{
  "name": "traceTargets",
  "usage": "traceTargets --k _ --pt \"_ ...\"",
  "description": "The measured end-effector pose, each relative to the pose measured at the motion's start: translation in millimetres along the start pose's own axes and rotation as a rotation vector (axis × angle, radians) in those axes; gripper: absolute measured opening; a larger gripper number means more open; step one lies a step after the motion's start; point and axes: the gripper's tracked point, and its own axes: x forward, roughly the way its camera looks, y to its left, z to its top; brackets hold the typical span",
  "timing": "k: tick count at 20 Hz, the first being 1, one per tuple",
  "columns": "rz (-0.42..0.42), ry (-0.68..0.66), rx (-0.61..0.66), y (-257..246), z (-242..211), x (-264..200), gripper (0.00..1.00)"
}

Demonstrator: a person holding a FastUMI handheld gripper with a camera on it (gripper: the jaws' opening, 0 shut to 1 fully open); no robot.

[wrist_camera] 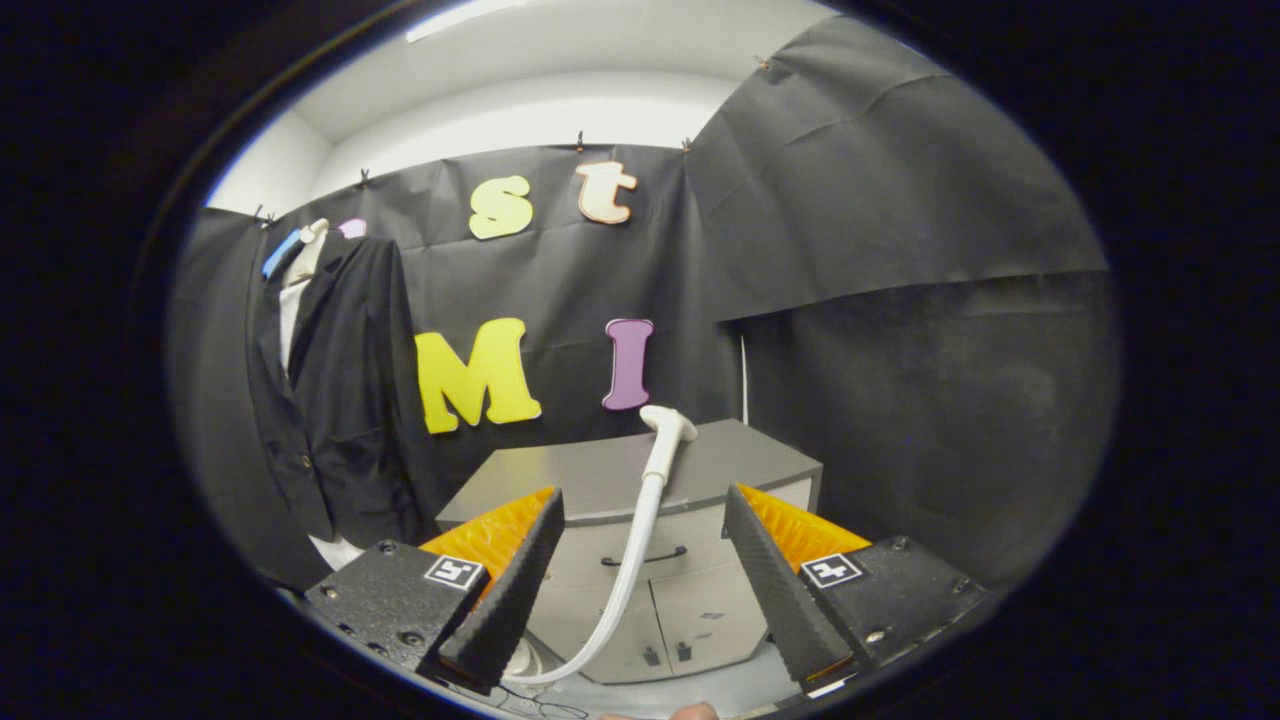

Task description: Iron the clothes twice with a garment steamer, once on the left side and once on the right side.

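Observation:
A white garment steamer head [665,428] lies on top of a grey cabinet [760,462], beyond my fingers. Its white hose [628,570] runs down the cabinet front and passes between the fingers toward the floor. A dark jacket [340,400] over a white shirt hangs on a hanger against the booth wall, to the left of the cabinet. My gripper [644,515] is open, with a wide gap between the fingers and nothing held. It is some way short of the cabinet, roughly in line with the steamer head.
The grey cabinet has a drawer with a dark handle [642,557] and two lower doors [690,620]. Black cloth walls close the booth behind and to the right. A fingertip [692,712] shows just below the gripper.

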Motion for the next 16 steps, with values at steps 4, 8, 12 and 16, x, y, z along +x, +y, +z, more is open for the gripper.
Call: traceTargets --k 4,8,12,16 --pt "0.004 0.085 0.042 -1 11 60 1.0" --pt "0.03 0.143 0.109 -8 20 127 1.0" --pt "0.05 0.218 0.093 -8 29 195 1.0" --pt "0.015 0.325 0.071 -14 17 257 1.0"
